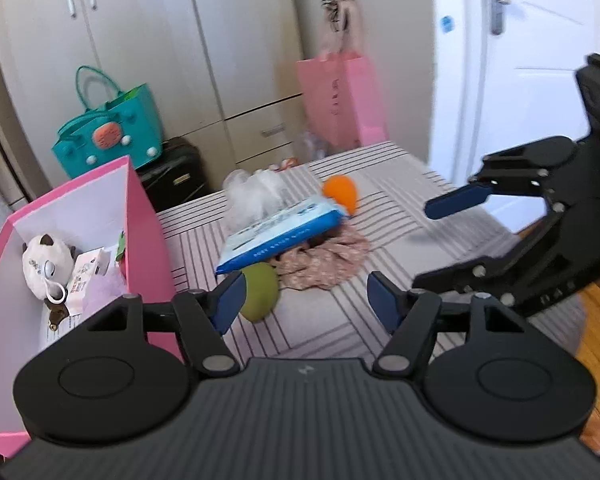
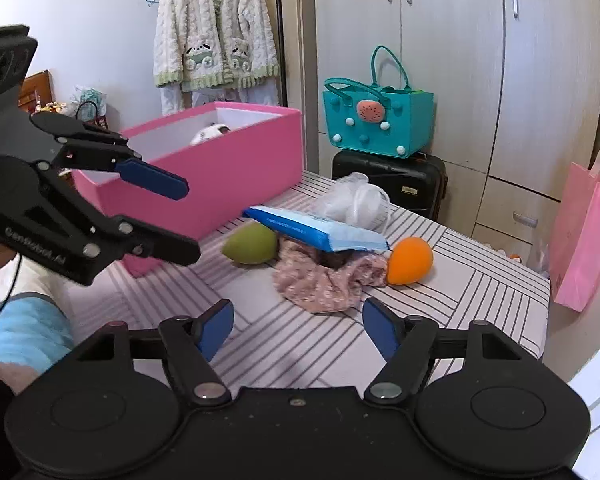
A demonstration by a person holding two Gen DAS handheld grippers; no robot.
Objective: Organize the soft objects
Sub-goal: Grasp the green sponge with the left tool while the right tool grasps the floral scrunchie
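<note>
Currently both my left gripper [image 1: 304, 300] and right gripper [image 2: 298, 328] have fingers spread, nothing between them. Green ball [image 1: 260, 292], tissue pack [image 1: 282, 236], floral cloth [image 1: 324, 260] and orange ball [image 1: 340, 192] lie clustered on the striped bench [image 1: 400, 184], beside the pink box [image 1: 140, 216].

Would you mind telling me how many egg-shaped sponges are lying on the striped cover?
2. The green sponge lies near the pink box, at the blue packet's end; the orange sponge lies beside the floral cloth. More may be hidden under the pile.
</note>
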